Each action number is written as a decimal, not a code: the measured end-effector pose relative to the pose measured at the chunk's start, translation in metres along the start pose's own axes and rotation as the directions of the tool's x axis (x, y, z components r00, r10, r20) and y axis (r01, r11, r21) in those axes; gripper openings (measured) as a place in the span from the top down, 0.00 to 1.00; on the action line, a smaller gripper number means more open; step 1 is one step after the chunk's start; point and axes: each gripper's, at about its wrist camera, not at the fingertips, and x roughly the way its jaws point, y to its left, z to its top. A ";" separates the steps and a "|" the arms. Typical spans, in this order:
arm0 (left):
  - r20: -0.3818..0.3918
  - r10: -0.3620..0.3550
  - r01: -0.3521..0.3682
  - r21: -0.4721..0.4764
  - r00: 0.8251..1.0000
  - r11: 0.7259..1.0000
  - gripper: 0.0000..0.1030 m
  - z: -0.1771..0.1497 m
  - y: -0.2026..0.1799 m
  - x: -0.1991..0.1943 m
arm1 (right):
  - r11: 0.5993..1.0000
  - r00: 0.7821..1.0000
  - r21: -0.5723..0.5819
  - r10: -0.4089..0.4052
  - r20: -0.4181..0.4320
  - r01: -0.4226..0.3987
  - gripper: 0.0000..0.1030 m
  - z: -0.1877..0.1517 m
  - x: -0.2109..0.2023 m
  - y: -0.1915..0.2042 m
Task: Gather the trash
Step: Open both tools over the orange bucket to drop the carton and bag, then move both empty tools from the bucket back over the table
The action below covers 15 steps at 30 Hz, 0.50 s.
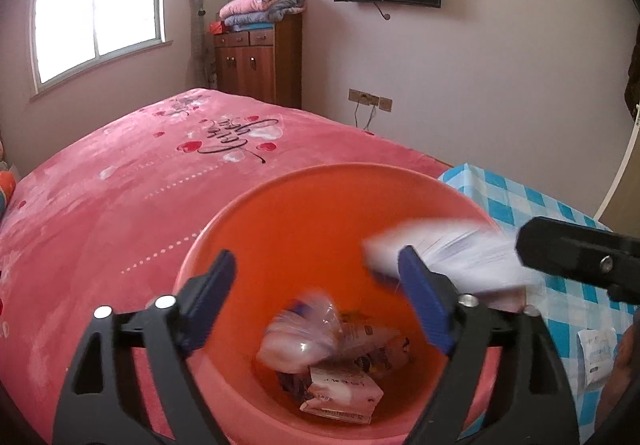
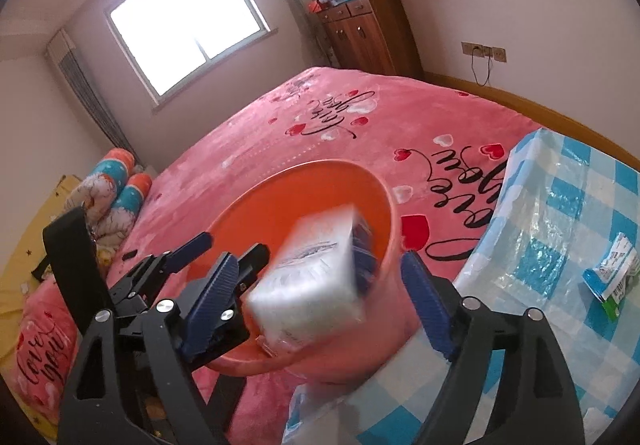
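Note:
An orange bin [image 1: 304,213] stands between the bed and a table; it also shows in the right wrist view [image 2: 280,201]. Inside lie a clear plastic bag [image 1: 298,337] and several packets [image 1: 340,393]. A white tissue pack [image 2: 308,281], blurred, is in the air between the open fingers of my right gripper [image 2: 320,293], over the bin's rim; nothing grips it. It also shows in the left wrist view [image 1: 444,253]. My left gripper [image 1: 320,301] is open and empty, right over the bin's mouth. It appears in the right wrist view [image 2: 216,257] at the bin's left.
A pink bed [image 1: 160,181] lies behind the bin. A table with a blue checked cloth [image 2: 560,229] is on the right and bears a small wrapper [image 2: 612,269], also in the left wrist view [image 1: 596,353]. Rolled bedding [image 2: 116,189] lies at the bed's left.

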 end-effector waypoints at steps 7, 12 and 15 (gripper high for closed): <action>-0.020 0.024 -0.023 0.013 1.000 1.000 0.16 -0.003 -0.003 0.003 | 0.998 0.997 -0.002 -0.055 0.055 0.056 0.13 -0.004 -0.019 -0.007; -0.028 0.036 -0.036 0.020 0.999 0.999 0.16 -0.003 -0.006 0.003 | 0.997 0.994 0.007 -0.083 0.068 0.082 0.12 -0.011 -0.028 -0.013; -0.036 0.036 -0.035 0.023 0.999 0.999 0.15 -0.005 -0.009 0.003 | 0.994 0.991 0.011 -0.108 0.075 0.107 0.12 -0.018 -0.033 -0.017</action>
